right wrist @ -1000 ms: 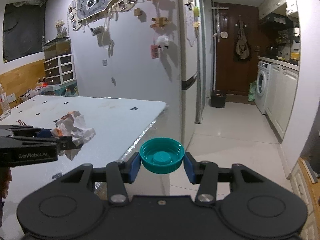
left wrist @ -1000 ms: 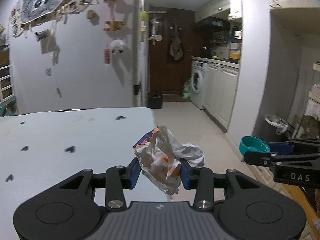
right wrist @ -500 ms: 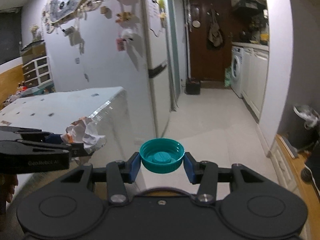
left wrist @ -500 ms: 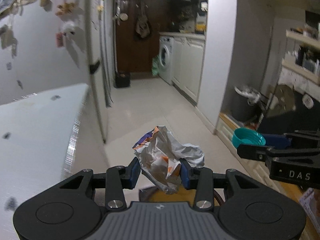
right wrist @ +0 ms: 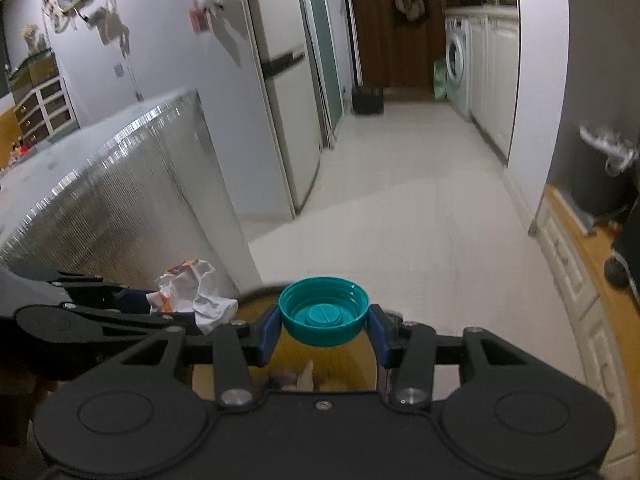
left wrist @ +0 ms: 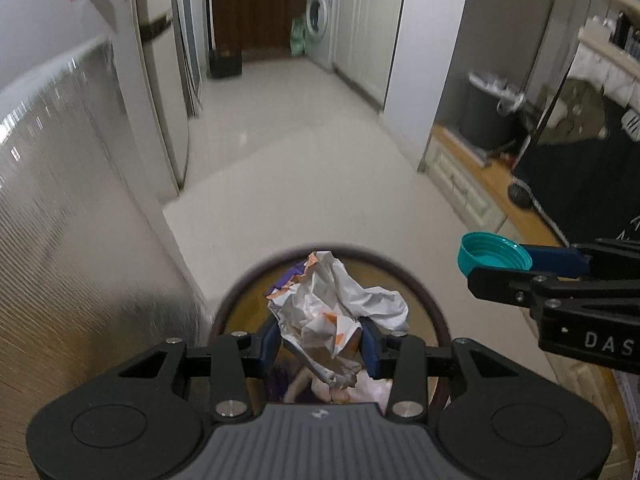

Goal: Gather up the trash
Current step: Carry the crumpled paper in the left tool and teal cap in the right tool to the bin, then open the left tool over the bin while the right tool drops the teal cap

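Your left gripper (left wrist: 320,346) is clamped on the crumpled wrapper (left wrist: 334,312), low centre of frame, directly over the bin (left wrist: 436,320). Your right gripper (right wrist: 324,330) pinches the teal cap (right wrist: 323,310) above the same rim. Delivery step: spread both grippers to drop them in.

Bin mouth (left wrist: 430,308) sat open below; foil-clad table side (left wrist: 80,240) walled the left, bare floor (left wrist: 320,184) ahead and right was free.

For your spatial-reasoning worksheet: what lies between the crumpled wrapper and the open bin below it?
Nothing. In the left wrist view the crumpled wrapper, clamped in the left hand-held gripper, hangs directly over the open bin; only air separates them.
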The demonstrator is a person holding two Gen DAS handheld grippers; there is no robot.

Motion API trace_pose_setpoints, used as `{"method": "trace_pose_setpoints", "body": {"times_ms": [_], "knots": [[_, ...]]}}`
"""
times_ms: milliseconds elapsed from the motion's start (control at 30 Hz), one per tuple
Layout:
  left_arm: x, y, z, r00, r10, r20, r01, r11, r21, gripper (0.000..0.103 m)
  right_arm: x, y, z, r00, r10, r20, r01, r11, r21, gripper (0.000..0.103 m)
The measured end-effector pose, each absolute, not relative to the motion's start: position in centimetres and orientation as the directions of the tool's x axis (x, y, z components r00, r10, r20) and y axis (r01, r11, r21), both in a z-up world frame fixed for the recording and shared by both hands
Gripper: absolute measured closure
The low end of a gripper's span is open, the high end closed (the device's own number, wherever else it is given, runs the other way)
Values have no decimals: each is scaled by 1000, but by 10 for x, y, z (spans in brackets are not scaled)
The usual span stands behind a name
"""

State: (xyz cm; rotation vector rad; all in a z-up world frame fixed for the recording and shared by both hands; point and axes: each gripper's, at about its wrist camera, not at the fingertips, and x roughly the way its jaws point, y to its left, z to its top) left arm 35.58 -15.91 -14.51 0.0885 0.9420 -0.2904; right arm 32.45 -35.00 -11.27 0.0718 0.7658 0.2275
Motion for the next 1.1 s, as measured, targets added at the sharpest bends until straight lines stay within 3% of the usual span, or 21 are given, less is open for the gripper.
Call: {"method": "trace_pose_setpoints", "body": {"times_ms": [267, 600, 833, 1100], "knots": [[366, -153, -193, 453, -192, -871, 259, 963, -77, 60, 352, -344, -167, 587, 236, -775, -143, 972, 187, 55], [382, -150, -229, 358, -189, -915, 245, 964, -103, 58, 381, -326, -201, 517, 235, -823, -113, 972, 207, 55], [390, -151, -244, 306, -186, -934, 259, 960, -107, 25, 402, -316, -212, 495, 228, -839, -102, 973, 205, 54], [387, -153, -249, 250, -210, -945, 272, 952, -140, 7, 409, -308, -221, 426, 222, -877, -137, 974, 180, 42]]}}
